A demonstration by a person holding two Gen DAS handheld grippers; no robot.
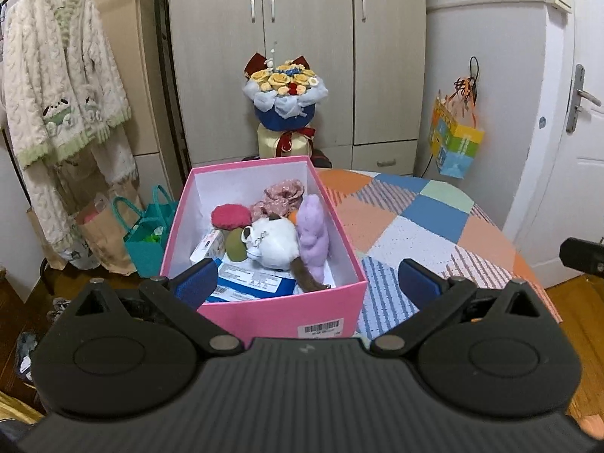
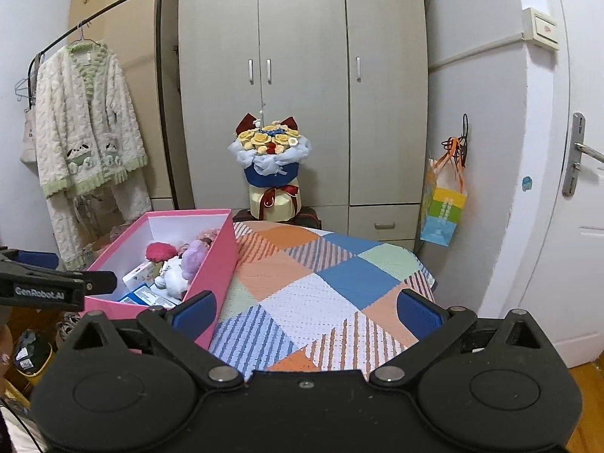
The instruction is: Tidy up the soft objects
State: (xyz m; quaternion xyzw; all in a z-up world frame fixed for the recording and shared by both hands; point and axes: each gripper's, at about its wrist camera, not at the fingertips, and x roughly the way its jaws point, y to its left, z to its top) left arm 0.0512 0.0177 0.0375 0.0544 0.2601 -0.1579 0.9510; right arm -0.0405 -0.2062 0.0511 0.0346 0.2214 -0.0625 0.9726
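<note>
A: We have the left gripper spread wide, nothing between its blue pads. It hangs just over the near end of the pink box.

B: And our right gripper is just as wide and empty, over the bare patchwork cloth beside the box.

A: Inside the box we see the soft things bunched together: a white plush in the middle, a purple plush leaning against its right side, a red pompom to the left, a green ball below that, and a pink floral scrunchie at the back.

B: Under them we see blue-and-white packets lying flat on the floor of the box.

A: The box sits at the left edge of the table, its barcode label facing us.

B: Beyond the table, we see a bouquet standing before the wardrobe. A robe hangs on the rack to the left, and a paper bag hangs on the wall to the right.
</note>
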